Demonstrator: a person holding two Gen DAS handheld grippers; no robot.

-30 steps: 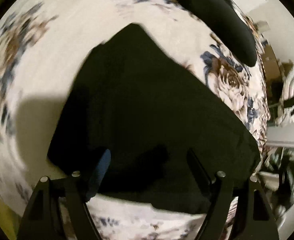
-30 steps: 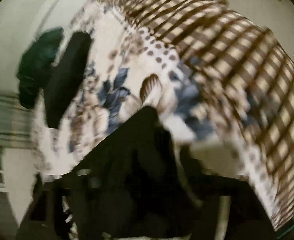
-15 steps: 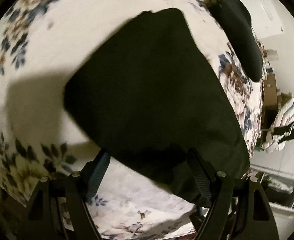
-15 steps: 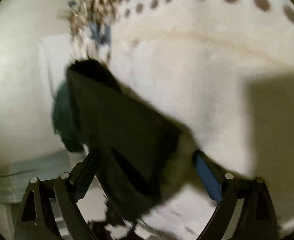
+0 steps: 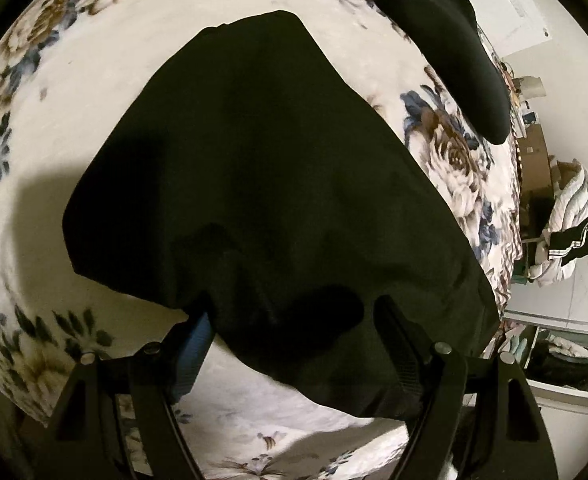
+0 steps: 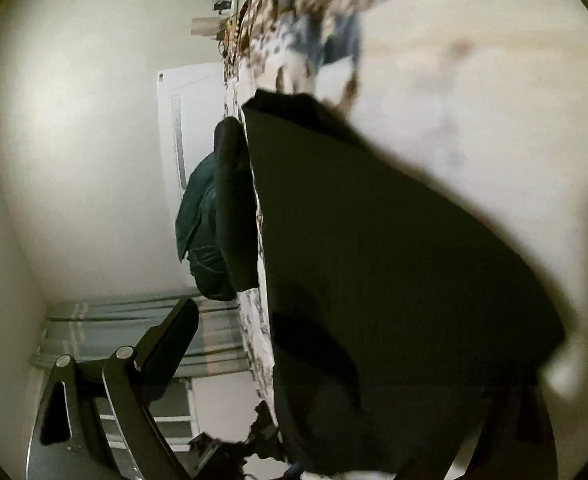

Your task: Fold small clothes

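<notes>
Black cloth fills most of what I see: a dark garment lies spread on the flowered bedspread, its near edge bunched between the fingers of my left gripper. Those fingers stand apart, the cloth draped over the tips, and I cannot tell whether the pads press on it. Farther right on the bed lies a second, folded black piece, well apart from the first. On my right side, the right gripper has just been opening and its fingers are spread wide; the left finger hangs clear of the bed's edge, the other is hidden under the garment's blurred black fabric. A dark green garment sits beyond it.
</notes>
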